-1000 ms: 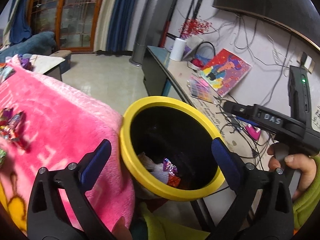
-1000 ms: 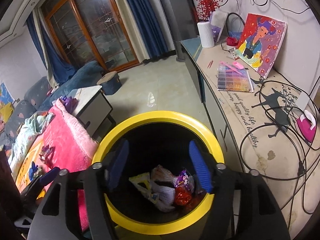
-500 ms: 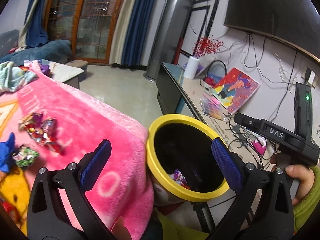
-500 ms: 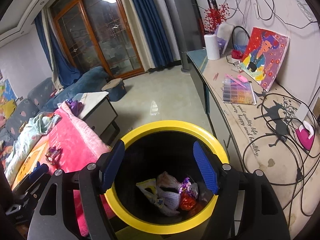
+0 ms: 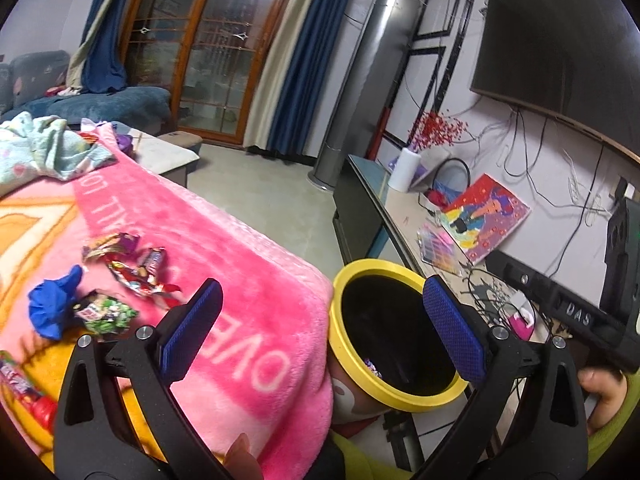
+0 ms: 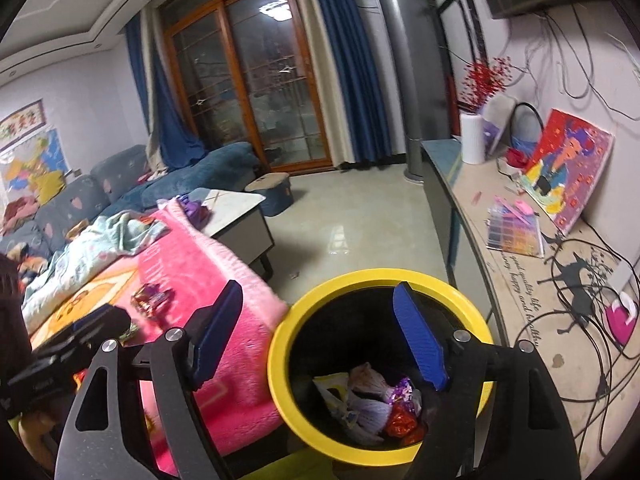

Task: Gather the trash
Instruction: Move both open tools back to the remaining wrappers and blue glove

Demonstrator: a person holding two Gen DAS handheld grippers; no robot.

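A yellow-rimmed black bin [image 5: 348,280] stands beside a pink blanket [image 5: 248,248]; in the right wrist view the bin [image 6: 280,344] holds several crumpled wrappers [image 6: 376,404]. Loose candy wrappers [image 5: 136,268], a green packet [image 5: 106,314] and a blue crumpled piece [image 5: 52,304] lie on the blanket left of my left gripper [image 5: 320,328], which is open and empty. My right gripper [image 6: 320,344] is open and empty above the bin's left rim. The right gripper's body [image 5: 560,308] shows at the right of the left wrist view.
A long TV counter [image 6: 516,264] with cables, a painting [image 6: 568,168], a bead box [image 6: 516,232] and a white roll [image 6: 472,144] runs along the right wall. A low table [image 6: 240,216] and blue sofa [image 6: 192,176] stand behind the blanket. Tiled floor [image 6: 352,216] lies between.
Both grippers have pulled back and swung left from over the bin, staying open. The blanket and its wrappers have come into view.
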